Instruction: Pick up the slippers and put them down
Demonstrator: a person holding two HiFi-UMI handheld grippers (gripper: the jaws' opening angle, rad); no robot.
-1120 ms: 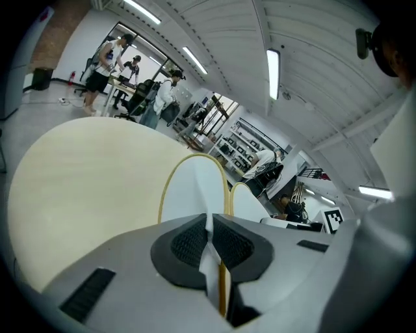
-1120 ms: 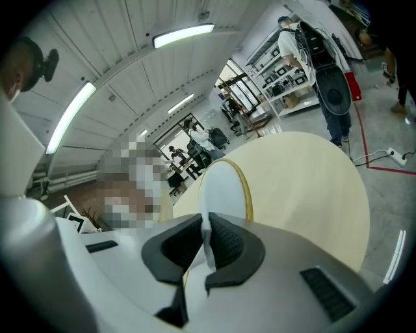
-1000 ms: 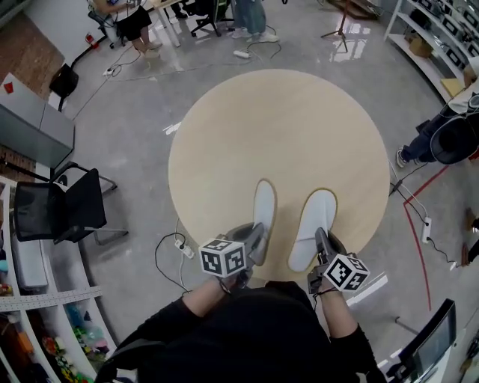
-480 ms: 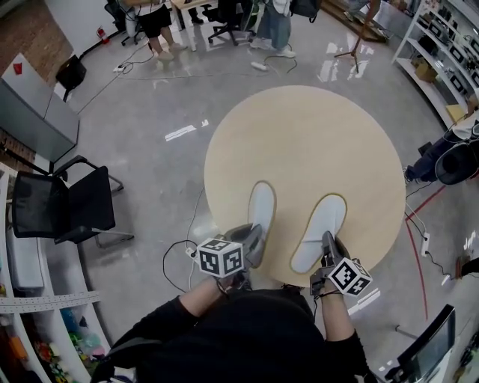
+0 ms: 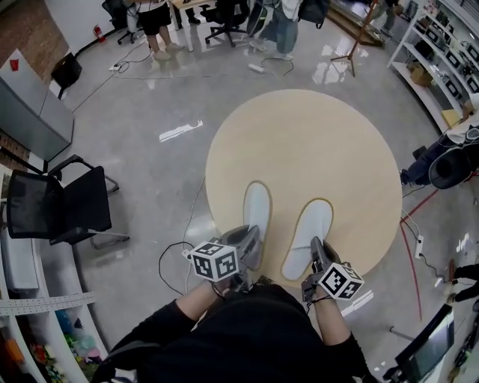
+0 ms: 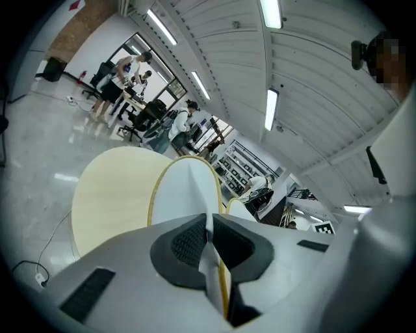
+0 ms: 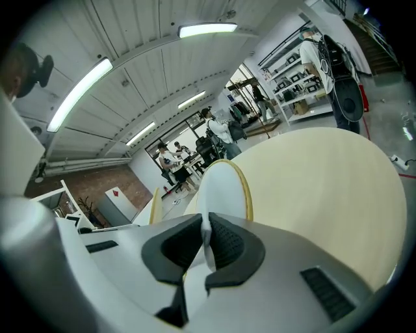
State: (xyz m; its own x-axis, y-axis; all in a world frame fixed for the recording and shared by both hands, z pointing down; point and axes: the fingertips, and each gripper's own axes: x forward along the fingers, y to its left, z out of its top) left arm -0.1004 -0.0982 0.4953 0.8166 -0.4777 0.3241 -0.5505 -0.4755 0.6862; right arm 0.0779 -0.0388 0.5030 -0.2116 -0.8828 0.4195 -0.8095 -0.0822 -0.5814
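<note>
Two white slippers with yellow-edged soles lie side by side over the near part of the round beige table (image 5: 314, 142). My left gripper (image 5: 251, 250) is shut on the heel end of the left slipper (image 5: 257, 209), and its dark pads pinch the thin white upper. My right gripper (image 5: 317, 256) is shut the same way on the right slipper (image 5: 308, 236). In the left gripper view the left slipper (image 6: 188, 188) stretches away from the left gripper (image 6: 209, 237). In the right gripper view the right slipper (image 7: 222, 188) runs forward from the right gripper (image 7: 207, 242). Whether the toes touch the table I cannot tell.
A black office chair (image 5: 63, 209) stands on the grey floor at the left, with a cable and power strip (image 5: 176, 254) near the table's edge. People (image 5: 153, 22) and chairs are at desks far off. Shelves (image 5: 438, 52) line the right side, and a tripod (image 5: 359, 34) stands beyond the table.
Both grippers, each still shut on its slipper, have shifted toward the table's left side. The head view has swung, so the table now sits further right in the picture.
</note>
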